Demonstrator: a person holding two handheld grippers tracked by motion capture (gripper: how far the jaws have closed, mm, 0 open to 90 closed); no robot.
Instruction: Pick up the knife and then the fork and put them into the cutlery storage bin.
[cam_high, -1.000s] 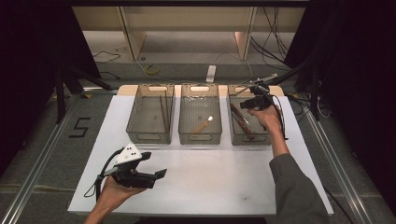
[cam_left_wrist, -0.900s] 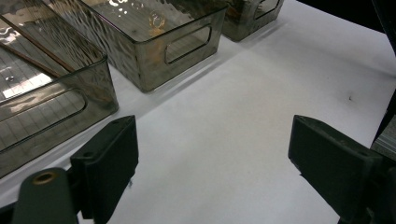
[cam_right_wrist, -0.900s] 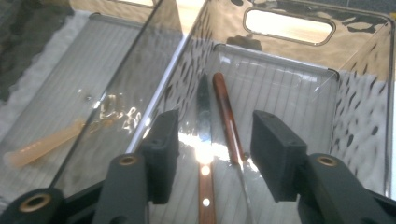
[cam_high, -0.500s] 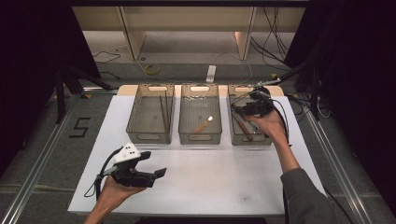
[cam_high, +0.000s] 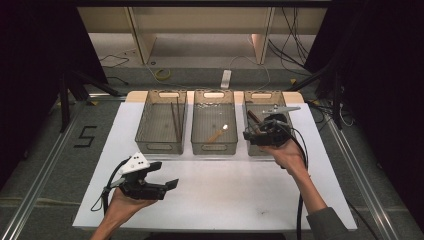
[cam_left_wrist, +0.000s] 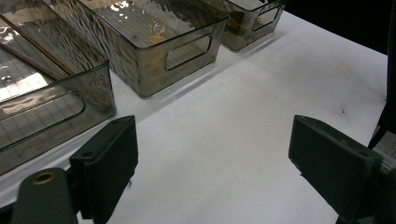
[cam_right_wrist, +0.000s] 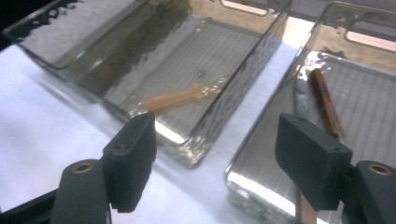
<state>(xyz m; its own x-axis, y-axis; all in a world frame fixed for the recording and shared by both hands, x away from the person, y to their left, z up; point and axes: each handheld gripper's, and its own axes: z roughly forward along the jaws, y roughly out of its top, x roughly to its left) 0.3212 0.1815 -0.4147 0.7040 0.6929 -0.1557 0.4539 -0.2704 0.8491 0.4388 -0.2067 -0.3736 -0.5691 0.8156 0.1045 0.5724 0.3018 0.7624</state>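
Three smoky clear bins stand in a row on the white table. My right gripper (cam_high: 248, 136) hovers over the near end of the right bin (cam_high: 295, 107), pointing left. Its jaws have just been opening and stand open with nothing between them (cam_right_wrist: 215, 154). In that bin lies a brown-handled utensil (cam_right_wrist: 324, 100). The middle bin (cam_high: 214, 146) holds a pale wooden piece (cam_right_wrist: 175, 99). Thin dark sticks (cam_high: 176, 120) lie in the left bin (cam_high: 159, 146). My left gripper (cam_high: 170, 184) rests open and empty near the table's front left (cam_left_wrist: 212, 158).
Behind the table stands a wooden shelf unit (cam_high: 200, 30), with cables and a power strip (cam_high: 226, 78) on the floor. A "5" (cam_high: 86, 136) is marked on the floor at left. Bare white tabletop (cam_high: 225, 185) stretches between the bins and the front edge.
My right gripper has drawn back from the far part of the right bin toward its near end and slightly left. The left gripper has stayed put.
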